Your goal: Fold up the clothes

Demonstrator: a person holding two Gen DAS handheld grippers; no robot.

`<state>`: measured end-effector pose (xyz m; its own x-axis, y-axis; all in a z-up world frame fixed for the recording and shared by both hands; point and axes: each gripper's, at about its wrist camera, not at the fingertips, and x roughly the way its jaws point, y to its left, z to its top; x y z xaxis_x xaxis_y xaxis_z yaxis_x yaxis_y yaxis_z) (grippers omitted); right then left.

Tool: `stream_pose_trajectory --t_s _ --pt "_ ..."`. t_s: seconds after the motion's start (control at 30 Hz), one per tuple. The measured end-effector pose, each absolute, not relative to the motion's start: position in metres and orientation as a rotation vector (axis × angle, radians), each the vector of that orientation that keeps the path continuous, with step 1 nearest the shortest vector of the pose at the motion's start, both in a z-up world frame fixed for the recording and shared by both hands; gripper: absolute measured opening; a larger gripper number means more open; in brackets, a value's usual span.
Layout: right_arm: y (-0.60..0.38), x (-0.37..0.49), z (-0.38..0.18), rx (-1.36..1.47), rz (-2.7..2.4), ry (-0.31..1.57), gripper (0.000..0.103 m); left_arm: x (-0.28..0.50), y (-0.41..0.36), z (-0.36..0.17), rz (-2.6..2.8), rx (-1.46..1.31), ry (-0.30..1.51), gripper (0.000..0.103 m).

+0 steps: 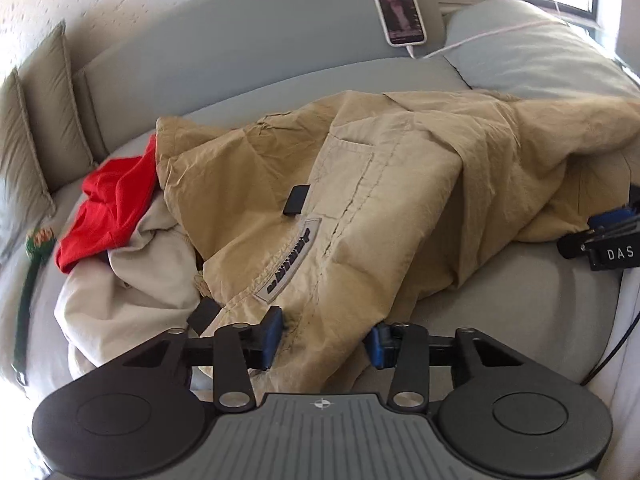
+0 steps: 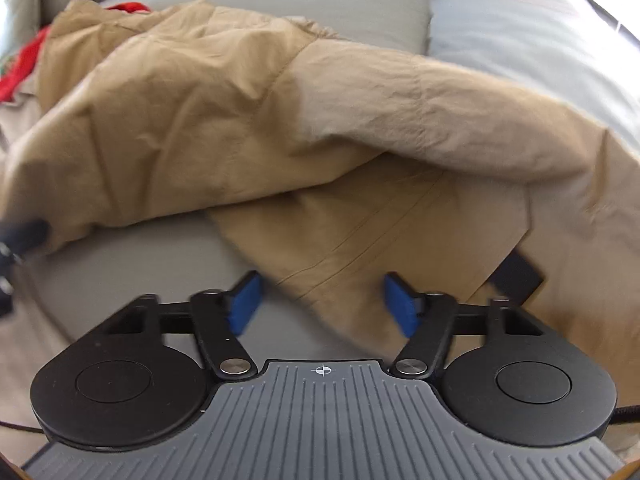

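I see the tan trousers [image 1: 360, 184] sprawled rumpled across the bed [image 1: 500, 300], their grey waistband label [image 1: 294, 260] facing up. My left tool [image 1: 326, 340] sits at the waistband edge, fingers spread wide with fabric between them but not pinched. My right tool [image 2: 322, 306] is also spread wide, over a trouser hem; the view is blurred, so contact is uncertain. A red garment [image 1: 112, 208] and a cream one [image 1: 132, 280] lie left of the trousers. A phone [image 1: 398, 10] leans beyond them.
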<state>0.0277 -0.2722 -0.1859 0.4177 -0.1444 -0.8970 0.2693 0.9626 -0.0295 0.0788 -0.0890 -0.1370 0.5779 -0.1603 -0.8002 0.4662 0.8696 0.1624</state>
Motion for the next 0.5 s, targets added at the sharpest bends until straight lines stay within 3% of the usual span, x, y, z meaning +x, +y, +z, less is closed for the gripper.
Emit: stream_pose_trajectory --t_s 0.07,0.1,0.27,0.5 --pt "-0.285 0.026 -0.180 0.202 -0.263 1.079 0.030 0.090 -0.079 -0.126 -0.379 0.278 0.906 0.014" --pt "-0.289 0.024 -0.175 0.213 -0.269 1.058 0.018 0.094 -0.074 -0.116 -0.387 0.227 0.903 0.012" --pt "-0.313 0.004 -0.117 0.214 -0.356 0.881 0.012 0.106 -0.043 -0.047 -0.506 -0.049 0.866 0.007" --pt "-0.349 -0.065 0.013 0.341 -0.355 0.545 0.011 0.103 0.001 0.038 -0.755 -0.422 0.860 0.007"
